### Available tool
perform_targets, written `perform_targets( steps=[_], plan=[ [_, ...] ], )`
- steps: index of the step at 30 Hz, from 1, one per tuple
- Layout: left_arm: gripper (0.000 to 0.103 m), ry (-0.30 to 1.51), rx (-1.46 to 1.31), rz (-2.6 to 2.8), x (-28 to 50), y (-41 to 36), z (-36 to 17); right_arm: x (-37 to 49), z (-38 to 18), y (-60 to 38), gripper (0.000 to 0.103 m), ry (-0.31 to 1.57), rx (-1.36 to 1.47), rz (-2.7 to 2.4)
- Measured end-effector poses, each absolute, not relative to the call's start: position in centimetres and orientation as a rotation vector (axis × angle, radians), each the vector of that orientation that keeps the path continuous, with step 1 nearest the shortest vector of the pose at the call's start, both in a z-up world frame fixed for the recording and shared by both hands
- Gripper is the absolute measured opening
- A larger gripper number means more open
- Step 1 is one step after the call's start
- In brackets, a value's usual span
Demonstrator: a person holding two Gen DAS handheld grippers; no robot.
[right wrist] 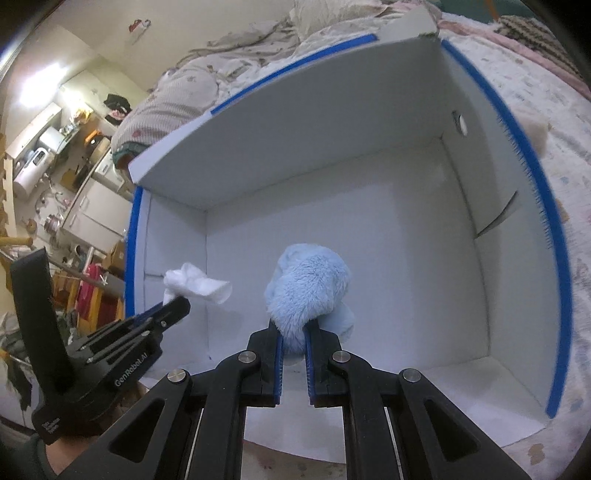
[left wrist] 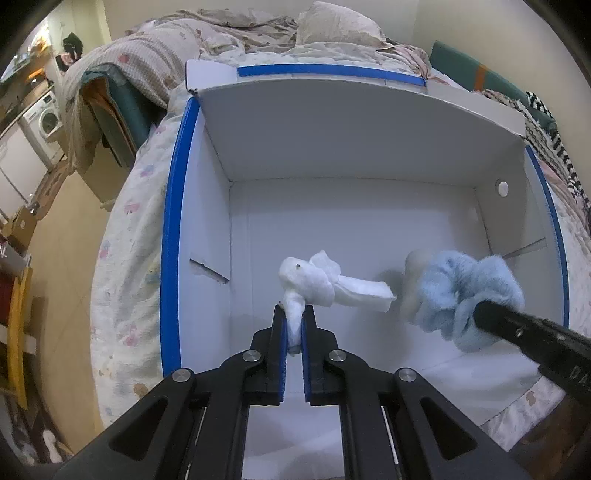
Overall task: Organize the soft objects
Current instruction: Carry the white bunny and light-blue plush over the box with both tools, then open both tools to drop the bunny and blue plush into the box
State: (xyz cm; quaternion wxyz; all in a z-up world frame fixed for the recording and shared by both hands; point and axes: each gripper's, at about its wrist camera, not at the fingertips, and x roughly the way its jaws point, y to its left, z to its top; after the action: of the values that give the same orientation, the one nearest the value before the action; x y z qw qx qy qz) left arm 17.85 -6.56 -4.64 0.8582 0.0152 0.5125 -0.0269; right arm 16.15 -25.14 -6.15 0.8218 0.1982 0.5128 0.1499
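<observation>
left gripper point(left wrist: 294, 317) jaws clamped on the tail of a white cloth point(left wrist: 325, 282); the rest of it bunches up past the fingertips, one end sticking out to the right, held over the floor of the box. right gripper point(right wrist: 294, 334) jaws clamped on a fluffy blue cloth point(right wrist: 308, 288), its bulk mounded above the fingertips, also over the box floor. the two cloths are side by side, near but apart, white on the left, blue on the right. both sit inside a white box point(left wrist: 332, 155) with blue edge trim, open at the top, nothing else visible on its floor. box rests on a bed point(left wrist: 125, 236) with a pale patterned sheet; rumpled bedding point(left wrist: 229, 33) piled behind it.
</observation>
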Motion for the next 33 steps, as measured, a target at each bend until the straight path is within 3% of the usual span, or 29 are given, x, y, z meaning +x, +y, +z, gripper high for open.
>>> perform_targets(
  steps=[10,16,18,19,20,22,25,26,27,28,33],
  plan=[
    [0.007,1.077,0.035,-0.049,17.9,-6.6,-4.9,16.6,-7.3,-25.4,0.012,1.134,0.419,0.269],
    [0.008,1.071,0.039,-0.054,17.8,-6.5,-4.8,16.6,-7.0,-25.8,0.018,1.133,0.383,0.202],
    [0.008,1.069,0.041,-0.052,17.8,-6.4,-4.7,16.7,-7.1,-26.0,0.025,1.135,0.374,0.179],
    [0.009,1.069,0.04,-0.05,17.8,-6.4,-4.8,16.7,-7.1,-26.1,0.034,1.134,0.366,0.166],
    [0.01,1.071,0.037,-0.048,17.8,-6.3,-4.8,16.6,-6.9,-26.2,0.053,1.128,0.353,0.152],
    [0.015,1.074,0.03,-0.047,17.8,-6.2,-4.8,16.6,-6.4,-26.3,0.075,1.099,0.337,0.128],
    [0.04,1.073,0.018,-0.05,17.8,-6.1,-4.6,16.6,-5.5,-26.7,0.079,1.057,0.324,0.094],
    [0.057,1.067,0.018,-0.048,17.7,-6.2,-4.5,16.5,-5.2,-26.9,0.088,1.039,0.326,0.084],
    [0.066,1.059,0.019,-0.05,17.6,-6.2,-4.3,16.4,-5.0,-27.1,0.094,1.021,0.336,0.08],
    [0.067,1.048,0.018,-0.053,17.5,-6.3,-4.1,16.4,-4.8,-27.3,0.103,1.003,0.355,0.082],
    [0.067,0.996,0.033,-0.042,17.2,-6.7,-3.0,16.4,-4.7,-27.8,0.103,0.971,0.429,0.099]
  ],
)
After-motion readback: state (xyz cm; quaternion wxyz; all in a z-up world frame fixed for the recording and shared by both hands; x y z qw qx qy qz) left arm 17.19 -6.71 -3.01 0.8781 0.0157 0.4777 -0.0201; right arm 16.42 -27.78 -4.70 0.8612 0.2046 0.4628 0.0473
